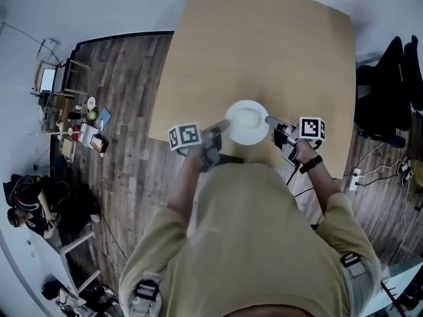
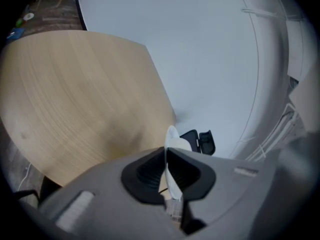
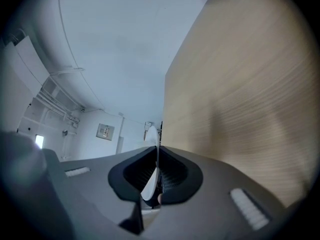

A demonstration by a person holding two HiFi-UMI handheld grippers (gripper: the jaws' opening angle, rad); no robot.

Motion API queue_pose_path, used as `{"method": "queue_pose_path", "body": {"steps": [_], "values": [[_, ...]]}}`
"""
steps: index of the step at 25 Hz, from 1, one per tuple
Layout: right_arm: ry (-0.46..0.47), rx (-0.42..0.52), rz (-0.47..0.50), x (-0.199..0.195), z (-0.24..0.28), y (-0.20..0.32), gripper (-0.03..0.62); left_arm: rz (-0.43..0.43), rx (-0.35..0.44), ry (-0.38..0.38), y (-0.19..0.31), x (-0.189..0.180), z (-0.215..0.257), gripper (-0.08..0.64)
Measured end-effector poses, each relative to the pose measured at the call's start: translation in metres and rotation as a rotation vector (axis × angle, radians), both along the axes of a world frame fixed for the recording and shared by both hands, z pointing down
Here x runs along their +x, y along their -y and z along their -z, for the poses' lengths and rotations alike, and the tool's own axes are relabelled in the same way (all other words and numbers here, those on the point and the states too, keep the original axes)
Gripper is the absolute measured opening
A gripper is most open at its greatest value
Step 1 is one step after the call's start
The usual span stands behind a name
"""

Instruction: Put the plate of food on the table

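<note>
A white plate (image 1: 247, 122) with pale food in its middle hangs level over the near edge of the light wooden table (image 1: 264, 45). My left gripper (image 1: 223, 127) is shut on the plate's left rim, and my right gripper (image 1: 269, 121) is shut on its right rim. In the left gripper view the plate (image 2: 172, 176) shows edge-on, pinched between the dark pads of the left gripper (image 2: 166, 158), with the table (image 2: 75, 94) beyond. The right gripper view has the plate (image 3: 150, 181) edge-on between the pads of the right gripper (image 3: 157, 170). Whether the plate touches the tabletop is hidden.
Dark wooden floor (image 1: 132, 98) lies left of the table, with a cluttered small table and chairs (image 1: 73, 117) further left. A seated person (image 1: 30, 203) is at the lower left. Black garments (image 1: 390, 91) and a power strip with cables (image 1: 357, 177) lie to the right.
</note>
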State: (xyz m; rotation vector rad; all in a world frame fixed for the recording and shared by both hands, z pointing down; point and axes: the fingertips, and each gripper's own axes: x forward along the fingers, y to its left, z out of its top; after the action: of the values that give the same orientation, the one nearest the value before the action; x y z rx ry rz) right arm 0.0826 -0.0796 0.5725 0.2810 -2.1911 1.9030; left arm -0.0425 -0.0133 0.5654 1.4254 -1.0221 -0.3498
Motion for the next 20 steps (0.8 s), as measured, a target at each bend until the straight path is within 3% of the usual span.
{"method": "queue_pose_path", "body": {"steps": [4, 9, 20], "values": [[-0.021, 0.006, 0.043, -0.041, -0.005, 0.022, 0.021, 0.043, -0.02, 0.011, 0.016, -0.038, -0.008, 0.018], [-0.022, 0.009, 0.063, -0.09, -0.006, 0.058, 0.021, 0.06, 0.009, 0.03, 0.052, -0.085, -0.008, 0.018], [-0.076, 0.072, 0.072, -0.165, -0.031, 0.169, 0.023, 0.053, -0.008, 0.145, 0.163, -0.16, -0.038, 0.026]]}}
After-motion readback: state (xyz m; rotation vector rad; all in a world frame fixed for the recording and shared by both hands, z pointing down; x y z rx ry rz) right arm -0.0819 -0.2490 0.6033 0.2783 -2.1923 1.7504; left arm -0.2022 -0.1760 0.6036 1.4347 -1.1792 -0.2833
